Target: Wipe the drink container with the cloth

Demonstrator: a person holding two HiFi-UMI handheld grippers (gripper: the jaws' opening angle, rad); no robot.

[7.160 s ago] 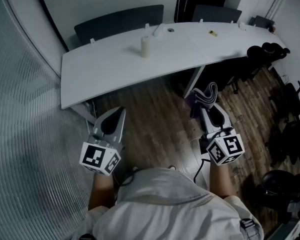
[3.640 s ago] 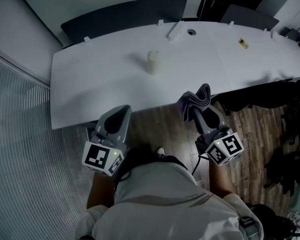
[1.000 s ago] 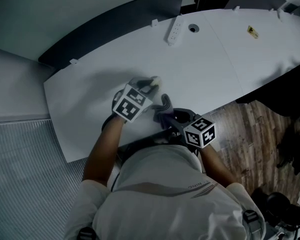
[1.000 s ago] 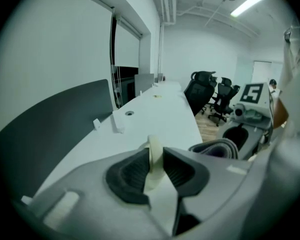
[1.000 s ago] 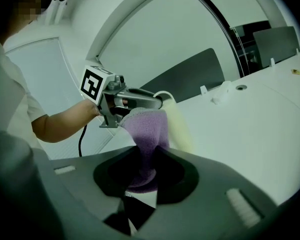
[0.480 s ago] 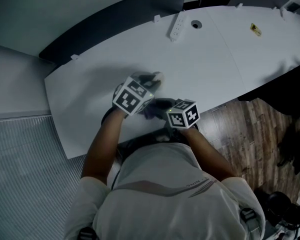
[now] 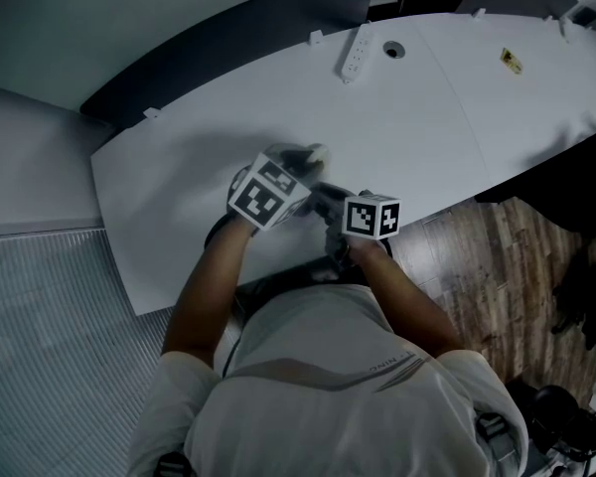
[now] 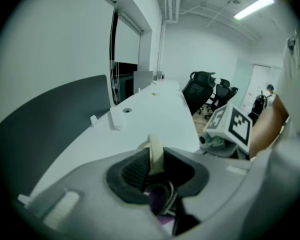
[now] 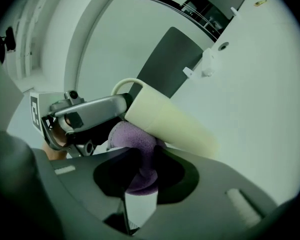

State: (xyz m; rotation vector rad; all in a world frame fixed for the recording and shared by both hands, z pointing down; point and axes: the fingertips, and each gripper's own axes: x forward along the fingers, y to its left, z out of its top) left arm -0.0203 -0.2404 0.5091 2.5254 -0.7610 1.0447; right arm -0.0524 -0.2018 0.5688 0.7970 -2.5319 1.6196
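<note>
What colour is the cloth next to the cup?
Purple. The cloth shows best in the right gripper view, beside the cream cup.

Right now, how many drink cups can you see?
1. The cream cup is over the white table, near its front edge, its rim gripped by the left tool; the right tool holds a purple cloth against it. Arms could hide others.
</note>
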